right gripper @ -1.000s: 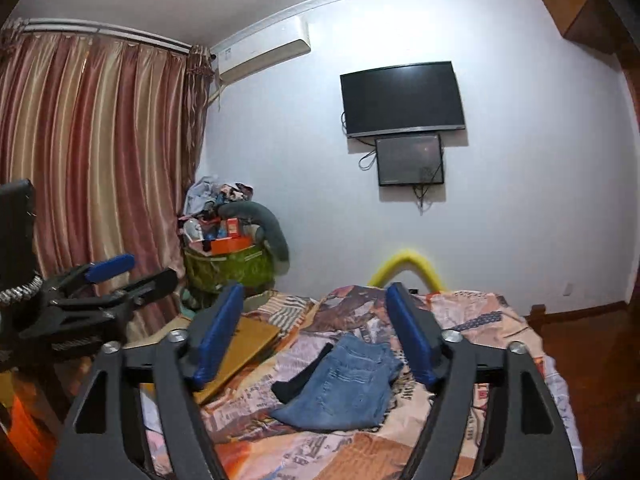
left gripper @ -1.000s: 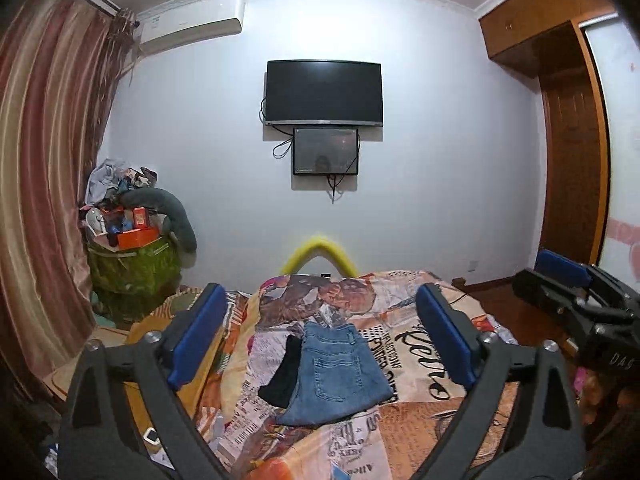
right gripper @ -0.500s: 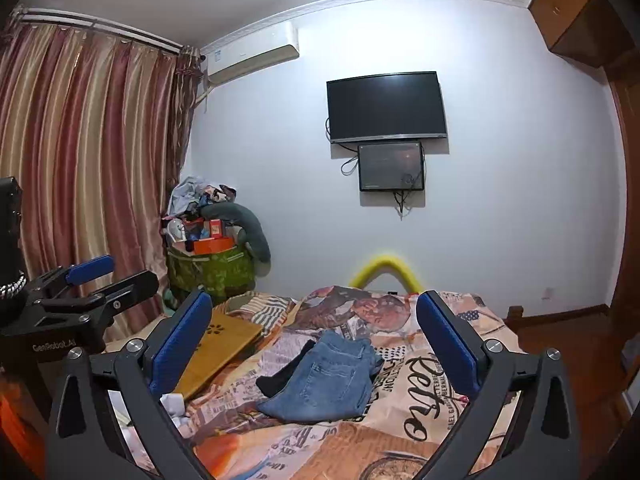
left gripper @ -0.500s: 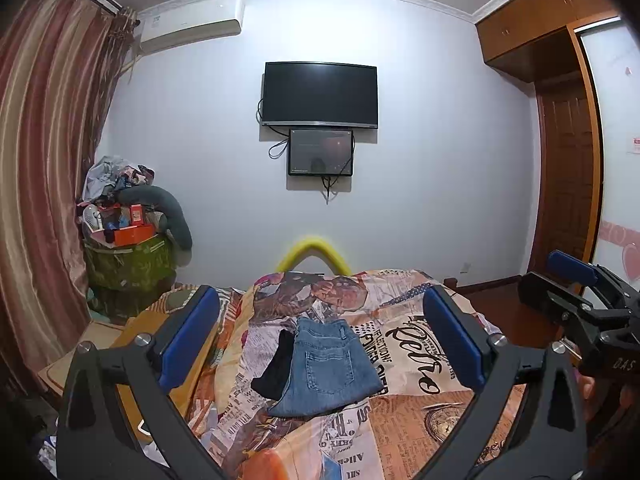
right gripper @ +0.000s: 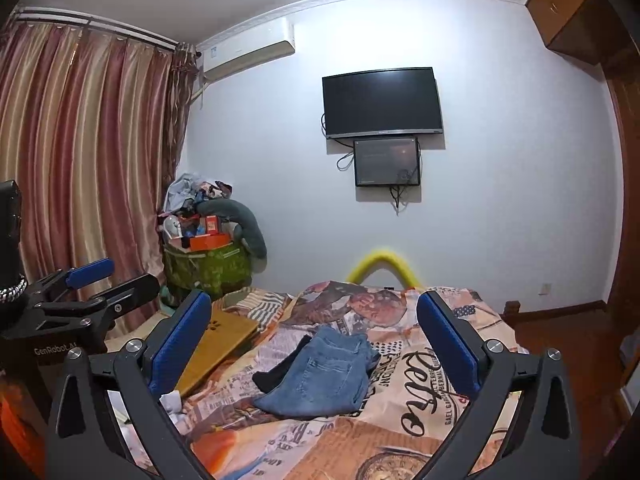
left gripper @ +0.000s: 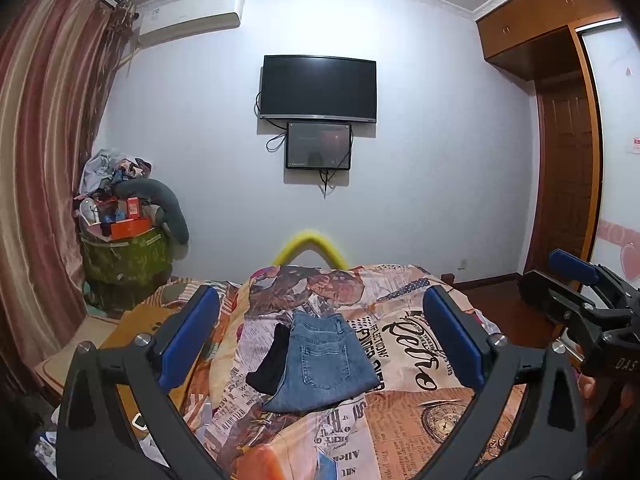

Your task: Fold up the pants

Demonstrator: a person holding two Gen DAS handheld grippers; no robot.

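Folded blue jeans (left gripper: 326,364) lie on the patterned bedspread (left gripper: 420,408), partly over a black garment (left gripper: 268,368). My left gripper (left gripper: 320,340) hovers well back from them, open and holding nothing. In the right wrist view the same jeans (right gripper: 320,376) and black garment (right gripper: 276,372) lie ahead on the bedspread (right gripper: 360,440). My right gripper (right gripper: 314,344) is wide open and holds nothing. The right gripper (left gripper: 576,300) also shows at the right edge of the left view. The left gripper (right gripper: 92,292) shows at the left edge of the right view.
A brown board (right gripper: 216,344) lies at the bed's left side. A green basket (left gripper: 124,256) piled with clutter stands by the curtain (left gripper: 36,160). A yellow curved tube (left gripper: 310,246) rises at the bed's far end. A television (left gripper: 320,88) hangs on the wall; a wooden wardrobe (left gripper: 564,176) stands at the right.
My right gripper's jaws have spread much wider. Both views have shifted slightly, with the jeans lying still on the bed.
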